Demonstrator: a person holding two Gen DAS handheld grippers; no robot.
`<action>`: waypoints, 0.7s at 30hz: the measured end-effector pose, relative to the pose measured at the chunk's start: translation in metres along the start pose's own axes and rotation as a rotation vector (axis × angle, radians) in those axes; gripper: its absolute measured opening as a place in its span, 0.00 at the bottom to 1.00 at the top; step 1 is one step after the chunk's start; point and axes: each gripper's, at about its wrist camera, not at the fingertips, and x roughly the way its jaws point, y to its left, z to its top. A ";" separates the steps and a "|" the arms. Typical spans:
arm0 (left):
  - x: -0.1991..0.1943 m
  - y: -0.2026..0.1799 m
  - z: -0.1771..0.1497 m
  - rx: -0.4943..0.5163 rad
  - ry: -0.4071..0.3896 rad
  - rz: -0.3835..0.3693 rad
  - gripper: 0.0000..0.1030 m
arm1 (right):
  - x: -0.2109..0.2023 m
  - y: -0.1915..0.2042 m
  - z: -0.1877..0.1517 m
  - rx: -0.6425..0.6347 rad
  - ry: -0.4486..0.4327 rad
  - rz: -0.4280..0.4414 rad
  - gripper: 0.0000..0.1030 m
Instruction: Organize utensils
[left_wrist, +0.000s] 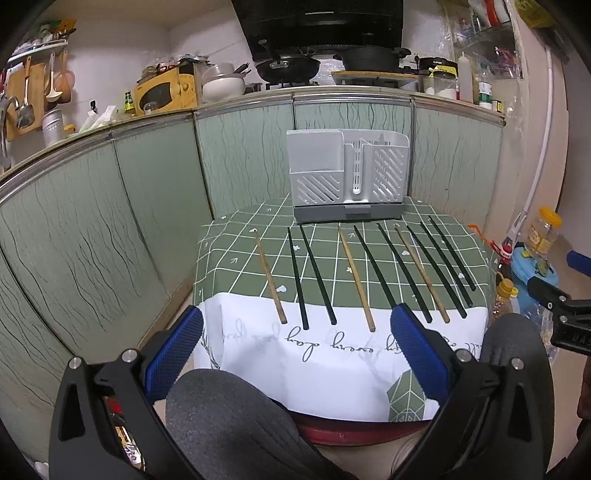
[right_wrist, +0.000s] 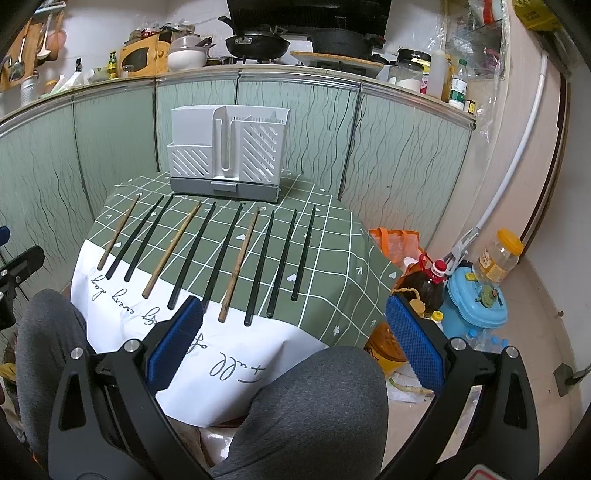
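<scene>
Both claws just hang back over the person's knees rn. Left claw has its jaws wide apart w/ nothing in them, same deal w/ the right claw: spread wide, empty. Nothing's been touched yet afaict, so I'd say the job hasn't really started.

Biggest thing in front of them is the table, green checked cloth w/ a white printed edge hanging toward the knees. At the far side sits the holder, a grey slotted caddy w/ a few compartments and a drip base, all of them looking empty from here. Prob parked at the back so it's a straight reach over the sticks.

Then the chopsticks: ten of them in a neat row between the holder and the near edge, each lying apart from its neighbours, thick ends toward the person. Seven black, three wood mixed in. My guess is the spacing's so a claw can pinch one w/o bumping the next, and black vs wood might go in separate slots, but can't tell.
</scene>
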 end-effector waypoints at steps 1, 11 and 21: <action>0.001 0.000 0.000 0.003 0.004 -0.004 0.96 | 0.001 0.000 0.000 -0.001 0.001 -0.001 0.92; 0.010 -0.002 -0.003 0.014 0.020 -0.030 0.96 | 0.008 -0.002 -0.002 -0.002 0.017 -0.007 0.92; 0.020 0.005 -0.003 -0.003 0.027 -0.037 0.96 | 0.011 -0.007 -0.003 -0.005 0.025 0.017 0.92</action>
